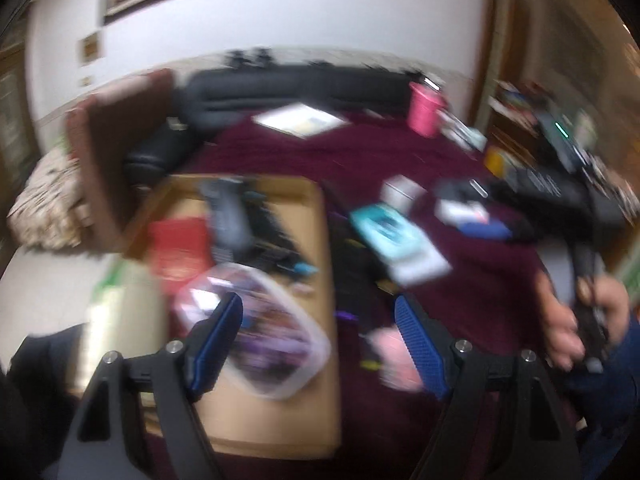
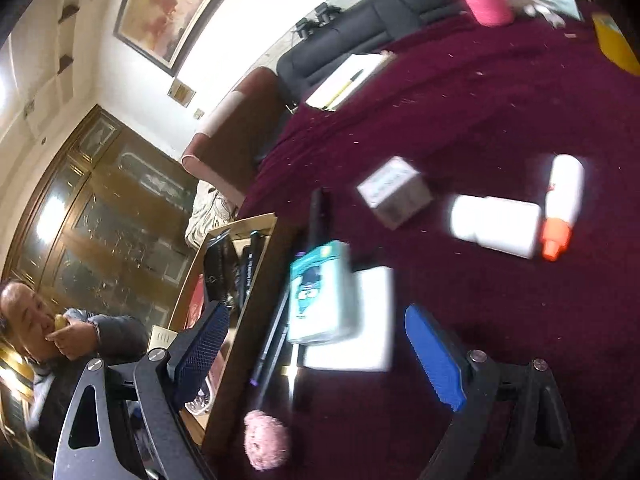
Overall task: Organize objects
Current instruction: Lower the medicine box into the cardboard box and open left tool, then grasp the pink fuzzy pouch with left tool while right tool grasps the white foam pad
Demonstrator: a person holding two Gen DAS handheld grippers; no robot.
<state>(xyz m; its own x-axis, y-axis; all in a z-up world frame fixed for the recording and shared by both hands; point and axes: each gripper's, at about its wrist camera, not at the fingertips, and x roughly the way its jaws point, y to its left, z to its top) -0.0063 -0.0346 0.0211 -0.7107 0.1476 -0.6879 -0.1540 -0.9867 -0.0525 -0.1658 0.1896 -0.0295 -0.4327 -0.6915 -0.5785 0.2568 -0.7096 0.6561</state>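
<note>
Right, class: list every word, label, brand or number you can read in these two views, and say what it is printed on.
None reads for certain.
Teal card pack: owl cartoon, caption blurred.
Small white box: print too blurred.
Black marker in the cardboard box: white lettering, illegible.
Red packet: blurred.

Framed painting (image 2: 172,4) hangs on the white wall, with small plaques below it. A dark sofa (image 2: 384,12) runs along the wall behind the bench (image 2: 500,120), which is covered in maroon cloth. A brown chair back (image 2: 236,136) stands at the bench's far left edge, and a patterned cushion (image 1: 48,208) lies beside it. A dark glass-fronted cabinet (image 2: 104,208) fills the left side of the right wrist view. In front of it a seated person (image 2: 36,320) holds food at the mouth.
</note>
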